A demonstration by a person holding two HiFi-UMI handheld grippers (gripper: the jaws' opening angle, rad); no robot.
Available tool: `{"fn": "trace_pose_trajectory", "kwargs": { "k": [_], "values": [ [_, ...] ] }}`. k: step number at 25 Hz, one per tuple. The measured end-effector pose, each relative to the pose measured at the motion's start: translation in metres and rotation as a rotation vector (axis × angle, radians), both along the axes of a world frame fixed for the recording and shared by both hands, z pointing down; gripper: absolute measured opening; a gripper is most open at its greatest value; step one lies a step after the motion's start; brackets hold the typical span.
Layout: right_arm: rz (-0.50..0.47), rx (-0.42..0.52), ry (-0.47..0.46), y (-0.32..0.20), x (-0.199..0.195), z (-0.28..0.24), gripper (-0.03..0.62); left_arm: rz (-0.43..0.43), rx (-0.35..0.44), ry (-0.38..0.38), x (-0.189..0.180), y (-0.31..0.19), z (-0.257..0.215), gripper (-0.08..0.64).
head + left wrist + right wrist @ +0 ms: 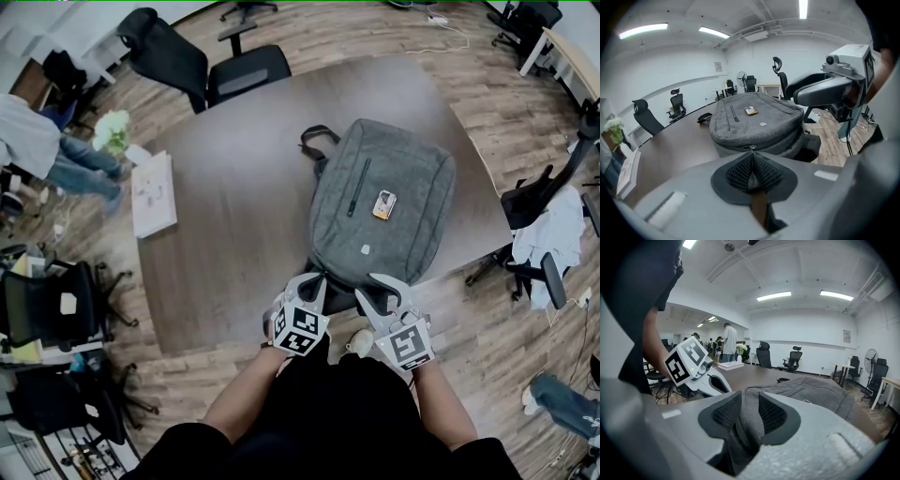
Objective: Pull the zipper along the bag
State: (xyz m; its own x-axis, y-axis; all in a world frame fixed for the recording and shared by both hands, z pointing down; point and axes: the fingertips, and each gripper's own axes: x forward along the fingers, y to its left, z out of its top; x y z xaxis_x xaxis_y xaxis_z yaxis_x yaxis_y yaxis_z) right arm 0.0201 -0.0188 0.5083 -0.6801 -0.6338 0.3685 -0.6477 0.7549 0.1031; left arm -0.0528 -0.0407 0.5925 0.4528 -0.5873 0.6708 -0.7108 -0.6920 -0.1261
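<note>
Nearest, at the front edge of the table [234, 225], both grippers sit on the closest end of the bag [403, 216]. The left gripper [751, 153] is clenched, with the small metal zipper pull [751, 148] pinched at its pad tips. The right gripper [749, 401], just beside it, is clamped on a fold of the grey fabric. The grasp looks made, so I judge the pull itself to be the step in hand. Beyond them the bag lies flat, stretching away from the person, with its carry handle [317, 139] at the far end. The next move calls for drawing the pull along the seam round the bag's side. The right gripper must brace the cloth taut, and the pinch must not slip off so small a tab.
</note>
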Motion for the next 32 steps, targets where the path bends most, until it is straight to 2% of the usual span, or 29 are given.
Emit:
{"fn": "trace_pose_trajectory", "kwargs": {
  "k": [2,6,11,17,23,32],
  "values": [
    [-0.011,0.006,0.002,0.0,-0.004,0.001,0.117,0.001,0.0,0.0,0.0,0.0,0.0,0.026],
    [-0.055,0.005,0.068,-0.002,-0.012,0.009,0.118,0.012,-0.005,0.003,0.002,0.0,-0.001,0.026],
    [-0.118,-0.073,0.182,-0.01,-0.02,0.029,0.167,0.008,-0.011,0.008,0.003,-0.002,0.004,0.026],
    [-0.196,-0.143,0.321,-0.009,-0.029,0.055,0.173,0.025,0.001,-0.01,0.004,-0.001,0.008,0.029],
    [-0.218,-0.163,0.362,-0.005,-0.032,0.065,0.173,0.026,-0.032,-0.04,0.007,-0.002,0.015,0.032],
    [-0.231,-0.22,0.412,-0.007,-0.036,0.081,0.195,0.049,-0.056,-0.04,0.011,-0.003,0.016,0.028]
  ]
}}
